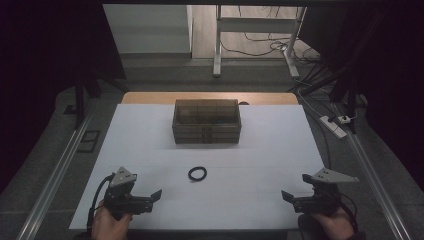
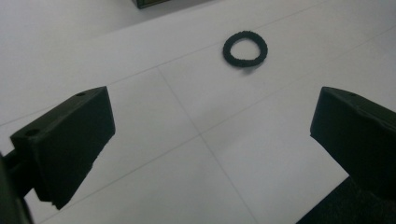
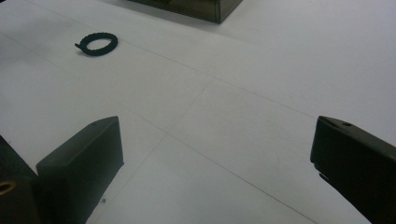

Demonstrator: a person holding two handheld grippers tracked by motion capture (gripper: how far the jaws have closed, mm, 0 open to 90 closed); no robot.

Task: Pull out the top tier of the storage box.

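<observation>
A small black ring (image 1: 197, 173), like a hair tie, lies flat on the white table (image 1: 270, 145) in front of a dark see-through box (image 1: 206, 121). My left gripper (image 1: 150, 198) rests near the front left edge, held by a hand, and points right toward the ring. In the left gripper view the ring (image 2: 245, 48) lies ahead of the wide-open left gripper (image 2: 210, 135), with nothing between the jaws. My right gripper (image 1: 291, 199) rests at the front right and points left. It is open and empty (image 3: 215, 158), with the ring (image 3: 96, 43) far off at the upper left.
The box (image 3: 201, 7) stands at the table's middle back, with dark items inside that I cannot make out. Metal rails (image 1: 55, 175) run along both sides of the table. Beyond the far edge are a desk frame (image 1: 217, 45), cables and a power strip (image 1: 334, 125) on the floor.
</observation>
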